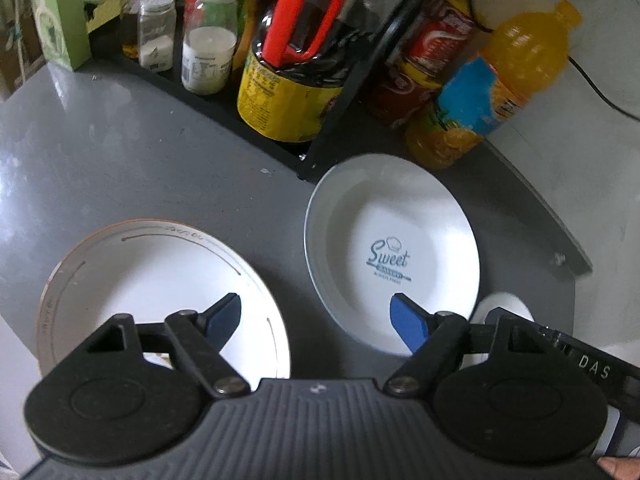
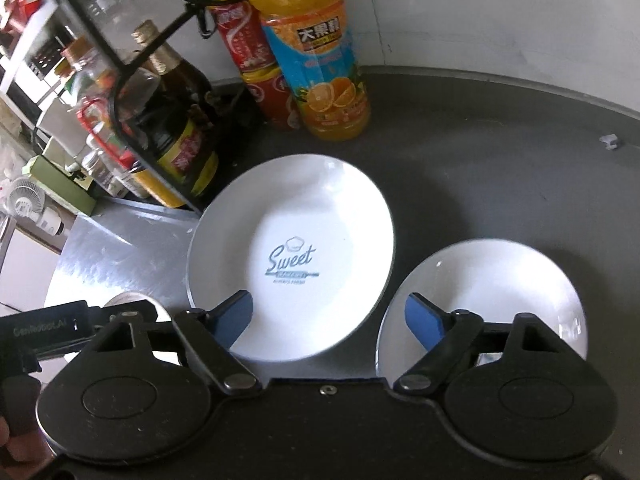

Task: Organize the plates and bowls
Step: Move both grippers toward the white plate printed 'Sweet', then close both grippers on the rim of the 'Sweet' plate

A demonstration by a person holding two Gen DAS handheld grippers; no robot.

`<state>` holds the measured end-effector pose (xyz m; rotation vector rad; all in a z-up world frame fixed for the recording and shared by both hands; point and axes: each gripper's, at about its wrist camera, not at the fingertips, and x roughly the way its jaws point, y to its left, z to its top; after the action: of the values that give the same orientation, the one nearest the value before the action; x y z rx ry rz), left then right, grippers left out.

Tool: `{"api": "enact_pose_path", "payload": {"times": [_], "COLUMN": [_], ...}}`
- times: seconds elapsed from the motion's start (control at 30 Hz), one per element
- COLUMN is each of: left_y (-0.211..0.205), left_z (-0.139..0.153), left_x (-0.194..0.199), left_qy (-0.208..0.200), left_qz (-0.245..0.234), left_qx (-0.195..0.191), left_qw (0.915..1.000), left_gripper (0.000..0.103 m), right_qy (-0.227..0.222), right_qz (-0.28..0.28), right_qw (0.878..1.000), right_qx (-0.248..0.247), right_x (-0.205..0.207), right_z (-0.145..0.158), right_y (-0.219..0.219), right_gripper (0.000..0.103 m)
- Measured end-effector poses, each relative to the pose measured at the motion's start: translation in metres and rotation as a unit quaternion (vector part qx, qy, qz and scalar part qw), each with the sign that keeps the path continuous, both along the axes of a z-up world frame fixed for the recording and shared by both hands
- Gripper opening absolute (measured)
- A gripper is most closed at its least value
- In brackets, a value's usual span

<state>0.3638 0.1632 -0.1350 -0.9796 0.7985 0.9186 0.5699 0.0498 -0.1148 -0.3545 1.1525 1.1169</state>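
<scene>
ahead of right hand-held gripper (image 2: 329,317): plate (image 2: 292,256)

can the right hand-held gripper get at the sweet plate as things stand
Probably yes. The right hand-held gripper is open, the Sweet plate lies just ahead with nothing on it, and the small white bowl sits apart beside it.

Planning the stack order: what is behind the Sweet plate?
Behind the Sweet plate stand an orange juice bottle and red cans, with the black rack of bottles to its left. The bottle covers part of the cans.
</scene>
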Motion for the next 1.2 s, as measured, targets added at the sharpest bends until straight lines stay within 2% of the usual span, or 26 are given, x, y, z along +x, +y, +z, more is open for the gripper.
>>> {"api": "enact_pose_path", "payload": {"times": [0.13, 0.23, 0.53, 0.67, 0.8, 0.97, 1.03, 1.13, 1.2], "left_y": [0.012, 0.021, 0.036, 0.043, 0.049, 0.055, 0.056, 0.058, 0.060], "left_z": [-0.010, -0.017, -0.036, -0.049, -0.059, -0.068, -0.070, -0.074, -0.077], "left_x": [0.003, 0.007, 0.018, 0.018, 0.015, 0.014, 0.013, 0.014, 0.018], "left_qy": [-0.006, -0.012, -0.028, -0.026, -0.029, -0.036, -0.042, -0.047, -0.051], "left_qz": [0.026, 0.036, 0.049, 0.061, 0.070, 0.072, 0.074, 0.077, 0.075], "left_qx": [-0.006, -0.016, -0.026, -0.037, -0.047, -0.059, -0.062, -0.070, -0.075], "left_qw": [0.9996, 0.9992, 0.9981, 0.9971, 0.9960, 0.9950, 0.9944, 0.9935, 0.9931], "left_gripper": [0.073, 0.064, 0.051, 0.041, 0.033, 0.027, 0.026, 0.024, 0.019], "right_qy": [0.009, 0.013, 0.037, 0.044, 0.054, 0.074, 0.081, 0.085, 0.089], "right_qz": [0.007, 0.012, 0.010, 0.001, -0.008, -0.032, -0.038, -0.044, -0.046], "right_qw": [1.000, 1.000, 0.999, 0.999, 0.998, 0.996, 0.995, 0.995, 0.994], "right_qx": [-0.005, -0.008, -0.019, -0.021, -0.028, -0.029, -0.034, -0.035, -0.034], "right_x": [0.018, 0.030, 0.054, 0.063, 0.071, 0.080, 0.082, 0.085, 0.088], "right_z": [-0.010, -0.018, -0.047, -0.059, -0.071, -0.082, -0.086, -0.091, -0.091], "right_y": [0.014, 0.025, 0.050, 0.058, 0.064, 0.066, 0.066, 0.067, 0.066], "right_gripper": [0.074, 0.070, 0.063, 0.062, 0.055, 0.047, 0.040, 0.034, 0.032]}}
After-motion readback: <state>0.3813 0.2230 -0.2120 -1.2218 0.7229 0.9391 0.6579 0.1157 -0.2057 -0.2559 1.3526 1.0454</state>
